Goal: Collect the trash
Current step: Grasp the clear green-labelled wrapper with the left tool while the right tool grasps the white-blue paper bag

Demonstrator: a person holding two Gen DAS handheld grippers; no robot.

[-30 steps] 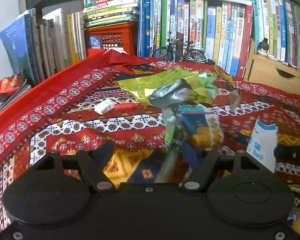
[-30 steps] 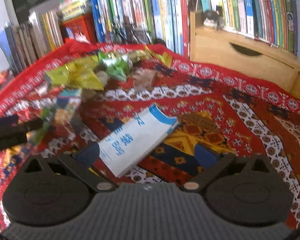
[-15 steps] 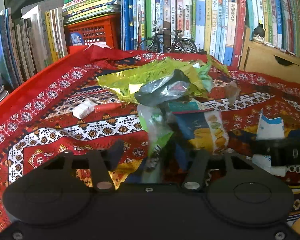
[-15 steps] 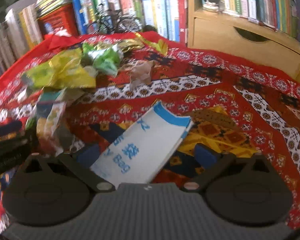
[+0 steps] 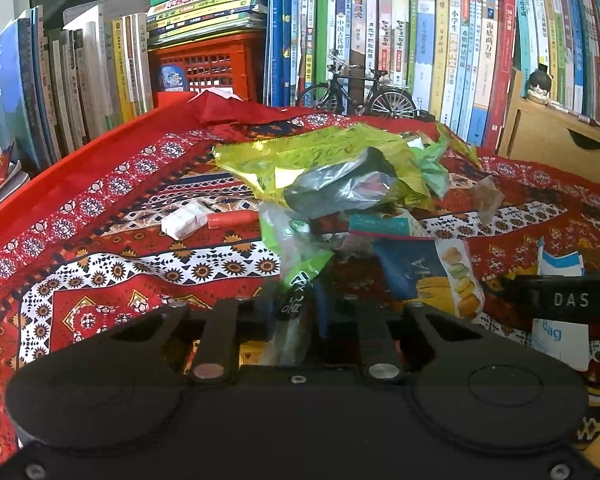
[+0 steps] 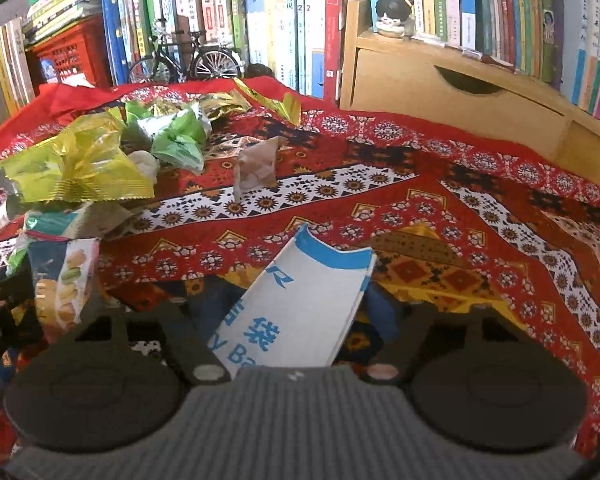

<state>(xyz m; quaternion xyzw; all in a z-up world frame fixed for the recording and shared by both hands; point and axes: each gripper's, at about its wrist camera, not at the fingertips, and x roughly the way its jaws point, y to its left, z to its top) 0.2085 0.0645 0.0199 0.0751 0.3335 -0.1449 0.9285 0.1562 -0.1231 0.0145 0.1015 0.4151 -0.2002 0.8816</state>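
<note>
Left fingers (image 5: 288, 312) closing on green wrapper (image 5: 296, 256) | right fingers (image 6: 288, 316) closing around white bag (image 6: 300, 300) | snack packet (image 5: 440, 276) between

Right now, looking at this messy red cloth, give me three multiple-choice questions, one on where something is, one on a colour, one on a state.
1. Where does the model bicycle stand?
A. against the books at the back
B. on the wooden drawer unit
C. inside the red crate

2. What colour is the band on the white paper bag?
A. green
B. blue
C. orange

3. How does the white paper bag lie relative to the right gripper?
A. far off
B. between its fingers
C. under the wrapper pile

Answers: 1 A, its wheels sit before the book spines; 2 B, a blue stripe edges its top; 3 B, the closing jaws flank it.
</note>
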